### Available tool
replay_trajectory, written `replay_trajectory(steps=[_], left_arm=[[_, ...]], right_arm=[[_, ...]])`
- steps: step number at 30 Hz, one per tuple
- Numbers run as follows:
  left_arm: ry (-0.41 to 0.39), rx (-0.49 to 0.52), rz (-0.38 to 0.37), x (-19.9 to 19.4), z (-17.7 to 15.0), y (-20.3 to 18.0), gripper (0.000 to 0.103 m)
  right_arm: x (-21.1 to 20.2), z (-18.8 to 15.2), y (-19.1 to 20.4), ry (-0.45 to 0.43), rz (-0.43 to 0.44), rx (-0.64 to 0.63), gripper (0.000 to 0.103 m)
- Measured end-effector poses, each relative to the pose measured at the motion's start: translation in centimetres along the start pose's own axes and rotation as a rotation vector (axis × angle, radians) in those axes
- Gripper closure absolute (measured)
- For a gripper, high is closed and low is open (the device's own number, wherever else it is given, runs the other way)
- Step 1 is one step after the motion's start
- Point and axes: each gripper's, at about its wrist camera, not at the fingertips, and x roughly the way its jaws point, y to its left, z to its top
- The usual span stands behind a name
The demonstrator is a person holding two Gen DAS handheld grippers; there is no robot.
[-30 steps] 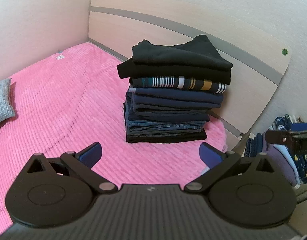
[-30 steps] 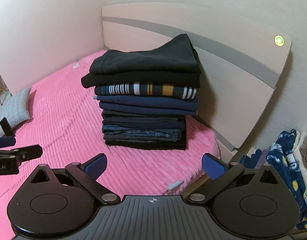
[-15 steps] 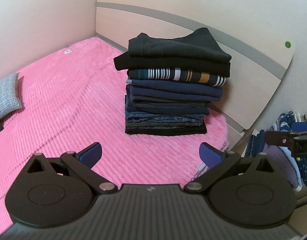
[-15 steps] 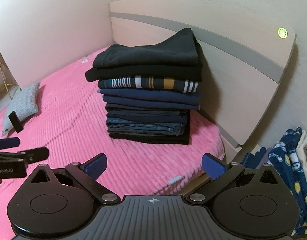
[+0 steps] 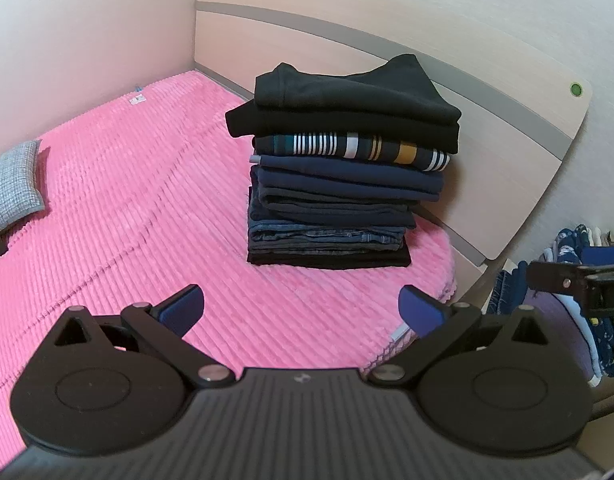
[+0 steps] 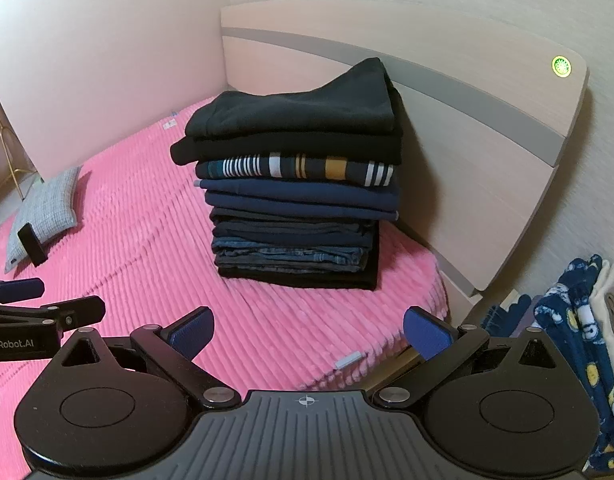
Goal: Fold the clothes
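A tall stack of folded clothes [image 5: 339, 172] [image 6: 295, 196] stands on the pink bedspread [image 5: 127, 208] [image 6: 155, 248] near the headboard. Black garments lie on top, a striped one under them, then navy and denim ones. My left gripper [image 5: 301, 310] is open and holds nothing, well short of the stack. My right gripper [image 6: 307, 332] is also open with nothing between its blue pads. The left gripper's fingers [image 6: 47, 308] show at the left edge of the right wrist view. The right gripper's finger [image 5: 567, 276] shows at the right edge of the left wrist view.
A wooden headboard [image 5: 487, 152] [image 6: 487, 152] stands behind the stack. A grey cushion [image 5: 15, 184] [image 6: 47, 208] lies at the bed's far left. Unfolded patterned clothes [image 6: 579, 340] [image 5: 579, 320] hang off the right side beside the bed. Walls close in behind.
Both grippers have drawn back and away from the stack, so more of the bed and cushion shows. Both stay open. The stack has not moved.
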Motion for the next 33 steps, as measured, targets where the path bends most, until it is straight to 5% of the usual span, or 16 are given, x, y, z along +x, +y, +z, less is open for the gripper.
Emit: replay_trajectory(steps=[33], left_arm=[[-0.012,0.042,0.018,1.3,0.9,-1.2,0.001]], right_arm=[[1.1,0.9,-0.3,0.005,-0.032,-0.001,0.000]])
